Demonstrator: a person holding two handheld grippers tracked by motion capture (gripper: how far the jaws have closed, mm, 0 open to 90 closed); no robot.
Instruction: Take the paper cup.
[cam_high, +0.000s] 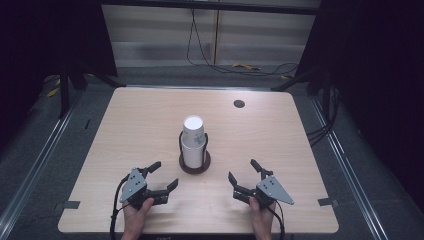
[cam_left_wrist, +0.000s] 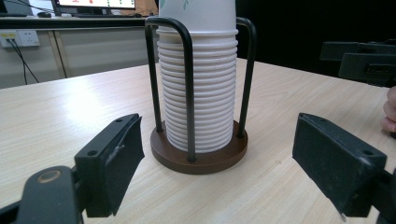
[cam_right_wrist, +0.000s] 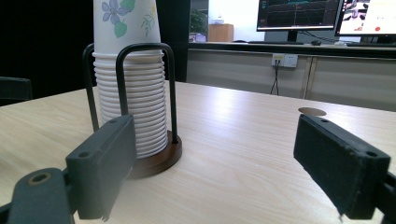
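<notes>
A tall stack of white ribbed paper cups (cam_high: 193, 142), printed with a small blue-and-green flower pattern, stands upside down in a round dark-brown wooden holder with black wire hoops (cam_high: 194, 162) near the middle of a pale wood-grain table (cam_high: 135, 125). A person's two hands rest at the table's near edge, short of the holder, each gripping a black two-jaw tool. The left gripper (cam_high: 165, 175) sits to the near left of the holder with its jaws spread wide and nothing between them; in the left gripper view the holder (cam_left_wrist: 198, 151) and cup stack (cam_left_wrist: 198, 93) stand framed between them. The right gripper (cam_high: 243, 174) sits to the near right of the holder, jaws likewise spread and empty. A small dark round grommet (cam_high: 239, 103) marks the tabletop beyond the holder, toward the far right corner.
</notes>
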